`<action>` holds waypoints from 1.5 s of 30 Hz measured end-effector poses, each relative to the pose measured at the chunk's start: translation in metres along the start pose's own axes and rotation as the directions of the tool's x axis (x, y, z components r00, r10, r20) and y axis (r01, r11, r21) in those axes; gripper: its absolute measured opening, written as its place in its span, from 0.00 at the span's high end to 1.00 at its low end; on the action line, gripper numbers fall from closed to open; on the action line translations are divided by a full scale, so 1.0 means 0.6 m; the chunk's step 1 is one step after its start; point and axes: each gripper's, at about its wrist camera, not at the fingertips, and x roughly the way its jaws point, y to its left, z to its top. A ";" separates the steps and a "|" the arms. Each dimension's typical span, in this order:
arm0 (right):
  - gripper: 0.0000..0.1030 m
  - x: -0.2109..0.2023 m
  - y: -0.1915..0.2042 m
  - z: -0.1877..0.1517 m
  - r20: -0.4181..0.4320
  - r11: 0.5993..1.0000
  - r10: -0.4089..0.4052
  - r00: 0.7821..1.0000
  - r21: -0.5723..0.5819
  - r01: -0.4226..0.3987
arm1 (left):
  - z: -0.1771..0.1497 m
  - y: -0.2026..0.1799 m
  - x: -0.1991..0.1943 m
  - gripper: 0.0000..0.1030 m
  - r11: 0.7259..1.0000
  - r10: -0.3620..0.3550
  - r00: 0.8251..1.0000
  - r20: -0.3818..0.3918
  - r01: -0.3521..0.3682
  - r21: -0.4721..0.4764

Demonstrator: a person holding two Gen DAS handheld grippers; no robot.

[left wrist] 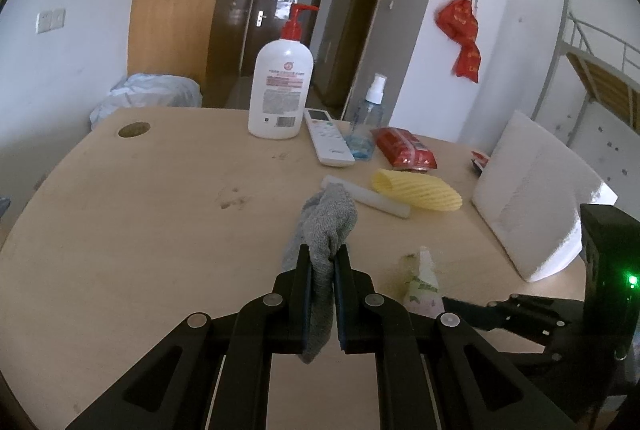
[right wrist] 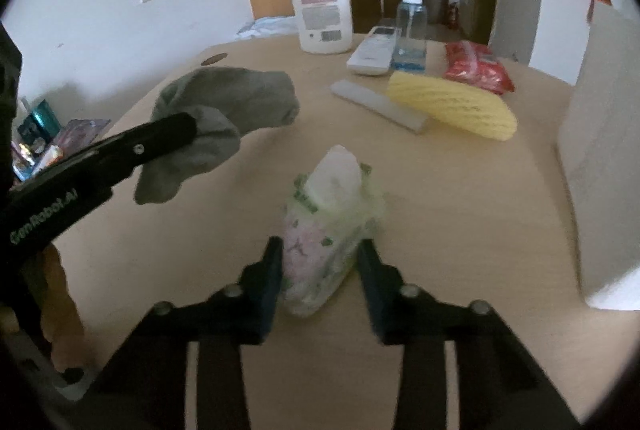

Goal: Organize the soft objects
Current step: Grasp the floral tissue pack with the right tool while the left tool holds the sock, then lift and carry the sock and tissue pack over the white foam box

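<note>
Two tongs, two soft things: the tissue pack sits dead ahead of the right pair

Two pairs of tongs work over the bench (left wrist: 120, 213). The left tongs (left wrist: 323, 262) are pressed together on a grey cloth (left wrist: 328, 218), which bunches forward past the tips and hangs down between the jaws; seen from the right wrist, the cloth (right wrist: 224, 109) is lifted off the bench, up and to the left of the pack.

The right tongs (right wrist: 320, 262) are spread, with a tissue pack (right wrist: 328, 230) lying on the bench between the two fingers. Its long axis runs straight away from the tongs, in line with the fingers, a white tissue poking out at the far end. The left finger looks to be touching or just beside the pack; the right finger stands a little off it. The picture is blurred, so actual contact cannot be told.

My judgement: the right tongs are the nearer pair and already straddle the pack, so closing across its short side should take it. The wrapper is thin and slack, and could crumple or slip out forward if pinched only at the near end.

Further back lie a yellow foam sleeve (right wrist: 452, 101) and a white foam strip (right wrist: 380, 105), touching, well apart from both tongs.
</note>
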 end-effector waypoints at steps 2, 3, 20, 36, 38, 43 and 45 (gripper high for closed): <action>0.76 0.000 0.002 0.000 0.000 1.000 0.018 1.000 0.001 -0.018 | 0.000 -0.001 -0.001 0.90 1.000 -0.001 1.000 0.002 0.001 0.002; 0.76 -0.001 0.001 0.000 0.004 1.000 0.030 1.000 0.006 -0.030 | 0.000 0.000 -0.001 0.90 1.000 -0.003 1.000 0.003 0.003 0.000; 0.77 -0.085 -0.008 -0.019 0.153 0.997 0.057 0.987 0.035 -0.063 | -0.001 -0.040 -0.059 0.90 0.998 -0.003 0.996 0.084 -0.002 0.056; 0.77 -0.212 0.010 -0.067 0.325 0.998 0.058 0.944 -0.007 -0.059 | -0.028 -0.094 -0.186 0.90 0.995 0.018 0.982 0.186 -0.037 0.094; 0.77 -0.230 0.016 -0.075 0.348 0.998 0.057 0.936 -0.016 -0.055 | -0.033 -0.101 -0.202 0.90 0.994 0.021 0.980 0.197 -0.042 0.101; 0.77 -0.262 0.026 -0.093 0.390 0.999 0.053 0.919 -0.027 -0.047 | -0.045 -0.117 -0.239 0.90 0.992 0.009 0.973 0.231 -0.037 0.117; 0.77 -0.275 0.028 -0.101 0.407 0.999 0.050 0.912 -0.028 -0.043 | -0.050 -0.123 -0.255 0.90 0.992 0.003 0.970 0.243 -0.034 0.125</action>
